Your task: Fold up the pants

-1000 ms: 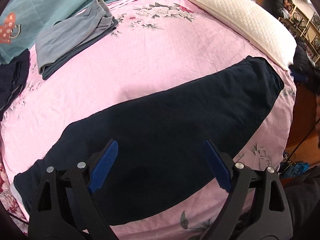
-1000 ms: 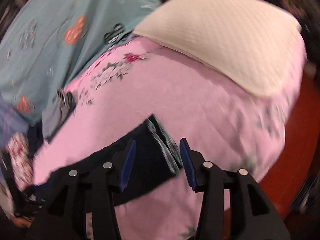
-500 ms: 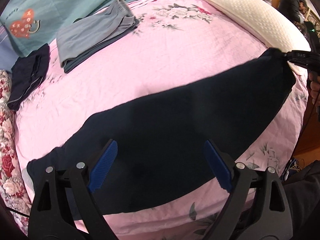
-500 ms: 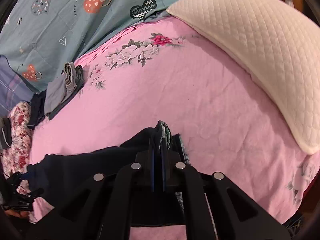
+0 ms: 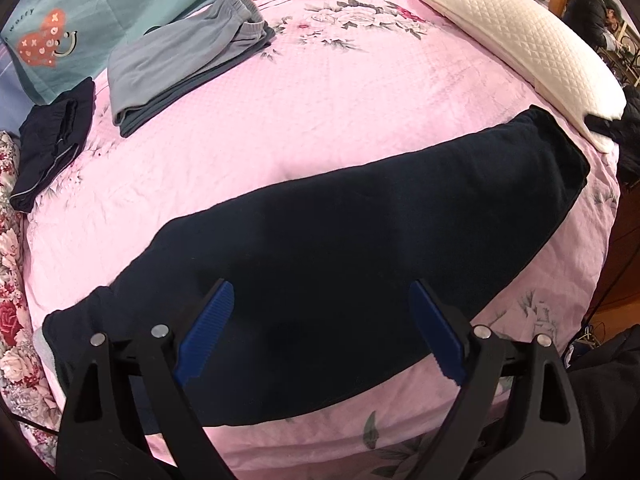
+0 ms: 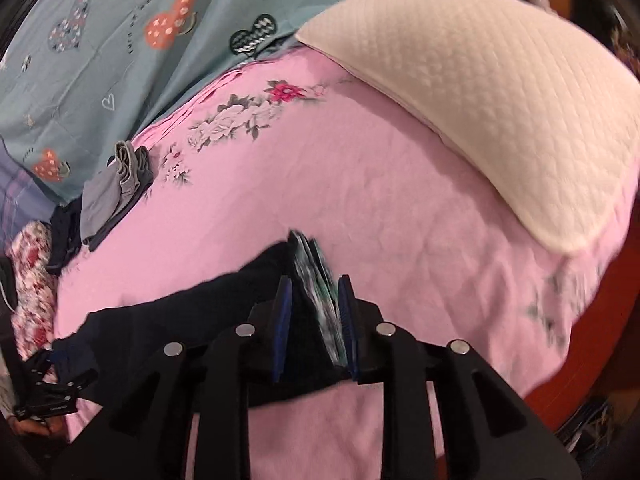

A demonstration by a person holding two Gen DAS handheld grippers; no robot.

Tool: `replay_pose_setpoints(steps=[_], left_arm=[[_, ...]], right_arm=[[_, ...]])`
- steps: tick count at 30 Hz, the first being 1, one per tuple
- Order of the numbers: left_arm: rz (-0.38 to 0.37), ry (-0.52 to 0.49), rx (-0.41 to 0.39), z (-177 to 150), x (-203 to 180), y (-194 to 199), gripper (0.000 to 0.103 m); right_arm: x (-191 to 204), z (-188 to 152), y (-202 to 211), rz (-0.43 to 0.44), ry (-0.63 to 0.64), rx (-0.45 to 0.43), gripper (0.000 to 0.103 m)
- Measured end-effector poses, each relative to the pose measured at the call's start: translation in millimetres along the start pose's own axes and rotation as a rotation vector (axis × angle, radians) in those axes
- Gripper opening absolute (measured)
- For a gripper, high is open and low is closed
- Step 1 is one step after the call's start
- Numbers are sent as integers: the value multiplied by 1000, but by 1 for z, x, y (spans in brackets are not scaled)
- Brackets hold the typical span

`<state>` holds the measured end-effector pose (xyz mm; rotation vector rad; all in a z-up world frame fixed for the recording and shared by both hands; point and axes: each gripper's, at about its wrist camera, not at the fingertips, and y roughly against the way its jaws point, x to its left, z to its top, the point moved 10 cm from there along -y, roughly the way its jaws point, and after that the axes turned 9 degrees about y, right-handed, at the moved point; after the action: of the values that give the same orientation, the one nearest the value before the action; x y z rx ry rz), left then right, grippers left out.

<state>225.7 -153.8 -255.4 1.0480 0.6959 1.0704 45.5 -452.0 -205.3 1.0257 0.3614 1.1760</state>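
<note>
Dark pants lie along the near edge of the bed, and the right claw has loosened at their waistband.

Half a second ago the right gripper was clenched on the waistband end of the dark pants; its jaws have just been opening, and the patterned waistband now stands between the blue pads, though the blur does not let me say if they press it. The left gripper hangs released above the middle of the pants, as before, touching nothing. The pants lie flat on the pink sheet, the waist end just beside the cream pillow. There is no container here; folded grey pants and a small dark folded garment rest at the far side of the sheet.
</note>
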Motion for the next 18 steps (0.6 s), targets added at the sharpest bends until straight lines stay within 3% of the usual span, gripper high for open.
replay_pose_setpoints(steps=[3,7,11,18], left_arm=[[-11,-11,7,-1,-6,-3,91],[-20,-43,9,-1,-16,-3,91],[-25,-61,3,0,-22,-2,91],[-31,-87,18,-1,-32,-6,91]], right_arm=[[-8,-27,-1,43,-81,42,24],[-1,-49,-21,69,-85,107,24],[-2,-48,-21,-3,-49,89,14],[0,-60,-11,-100,-8,114,13]])
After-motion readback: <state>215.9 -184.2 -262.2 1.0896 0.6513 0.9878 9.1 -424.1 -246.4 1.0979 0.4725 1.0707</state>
